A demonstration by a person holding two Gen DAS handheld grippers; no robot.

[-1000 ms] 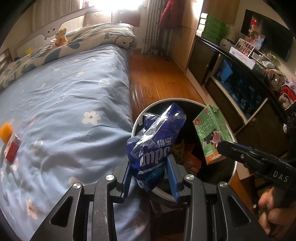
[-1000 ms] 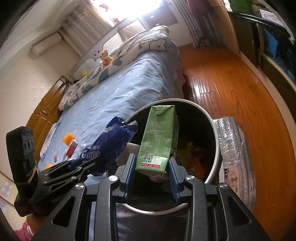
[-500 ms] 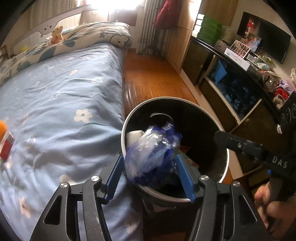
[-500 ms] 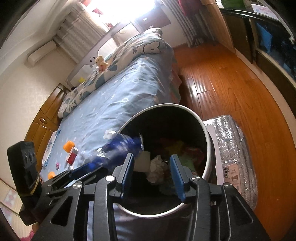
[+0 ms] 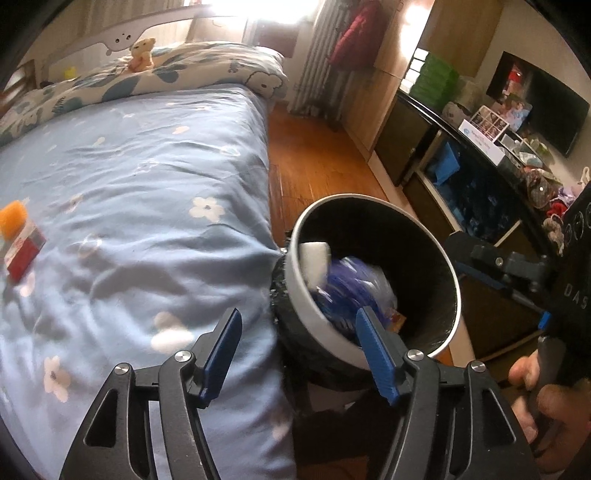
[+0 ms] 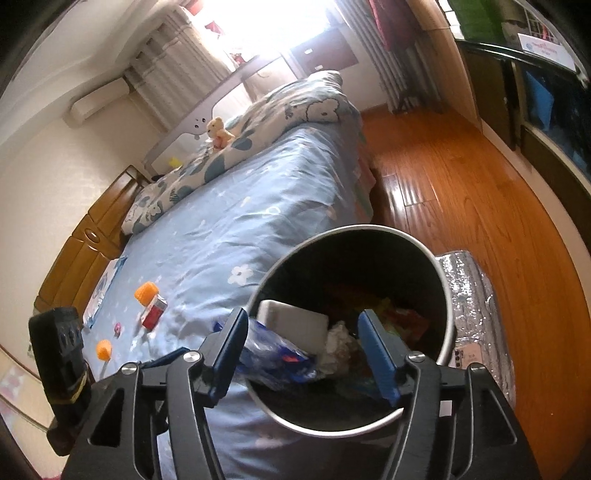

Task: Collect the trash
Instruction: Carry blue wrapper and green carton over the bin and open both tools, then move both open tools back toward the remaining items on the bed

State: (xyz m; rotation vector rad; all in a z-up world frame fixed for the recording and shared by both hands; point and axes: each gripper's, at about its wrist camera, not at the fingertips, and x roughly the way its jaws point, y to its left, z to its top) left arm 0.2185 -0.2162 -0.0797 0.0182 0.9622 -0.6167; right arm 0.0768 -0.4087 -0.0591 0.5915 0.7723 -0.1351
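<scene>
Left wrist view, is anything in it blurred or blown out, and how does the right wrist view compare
Left wrist view: the blue snack bag in the trash bin is motion-smeared; the window behind the bed is blown out to white; fisheye bends the room edges. Right wrist view: mostly sharper, but the window is overexposed too, with glare streaks on the wood floor.

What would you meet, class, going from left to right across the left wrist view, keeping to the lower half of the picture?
Orange item → red and white box → blue flowered bedspread → left gripper → trash bin holding the blue wrapper → right gripper.
</scene>
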